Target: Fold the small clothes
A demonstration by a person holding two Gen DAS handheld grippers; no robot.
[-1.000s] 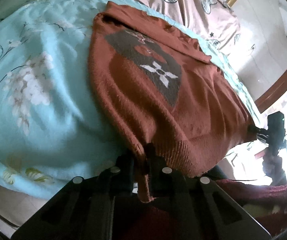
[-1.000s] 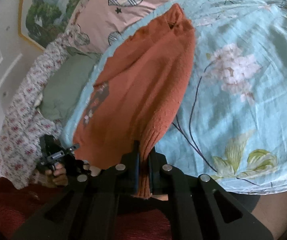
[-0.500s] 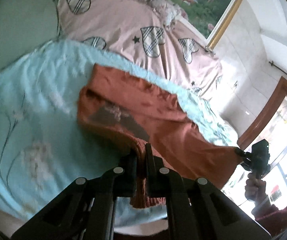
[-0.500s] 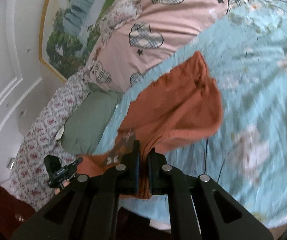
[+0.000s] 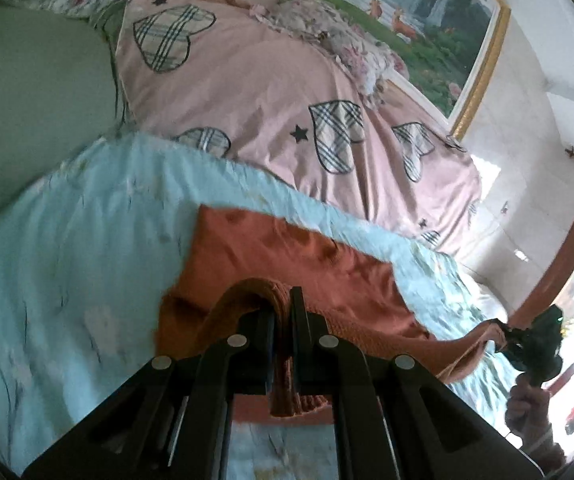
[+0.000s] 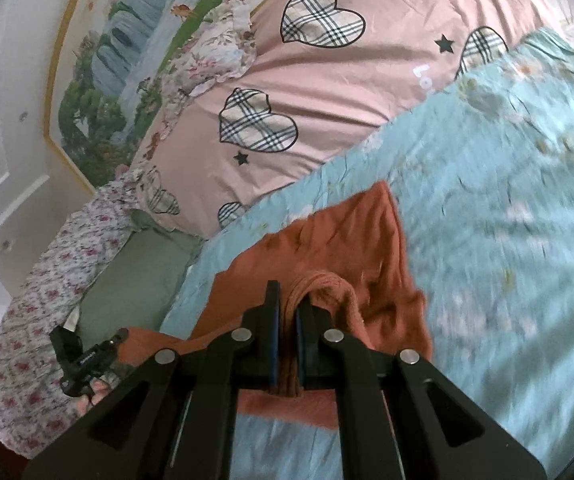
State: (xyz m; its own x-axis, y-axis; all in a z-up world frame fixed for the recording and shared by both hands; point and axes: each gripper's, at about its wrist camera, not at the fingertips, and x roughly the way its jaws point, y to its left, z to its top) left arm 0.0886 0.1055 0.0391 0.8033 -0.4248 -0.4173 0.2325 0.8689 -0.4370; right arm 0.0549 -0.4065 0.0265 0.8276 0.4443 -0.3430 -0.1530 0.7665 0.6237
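Note:
A rust-orange knit sweater (image 5: pixel 287 256) lies on the light blue floral bedspread (image 5: pixel 67 264); it also shows in the right wrist view (image 6: pixel 339 248). My left gripper (image 5: pixel 283 304) is shut on the sweater's ribbed hem, which hangs bunched between the fingers. My right gripper (image 6: pixel 285 300) is shut on the hem's other corner. Both hold the hem lifted and carried over the sweater's body toward its far end. Each gripper shows in the other's view: the right one (image 5: pixel 527 340) and the left one (image 6: pixel 87 356). The sweater's front pattern is hidden under the fold.
A pink quilt with plaid hearts (image 5: pixel 271 92) is piled beyond the bedspread. A green pillow (image 5: pixel 27 100) and a floral pillow (image 6: pixel 47 280) lie at the side. A framed landscape painting (image 5: pixel 407 12) hangs on the wall behind.
Both grippers have lifted the hem and carried it forward over the sweater toward the collar end. The sweater, flat and full length before, now shows doubled over and short.

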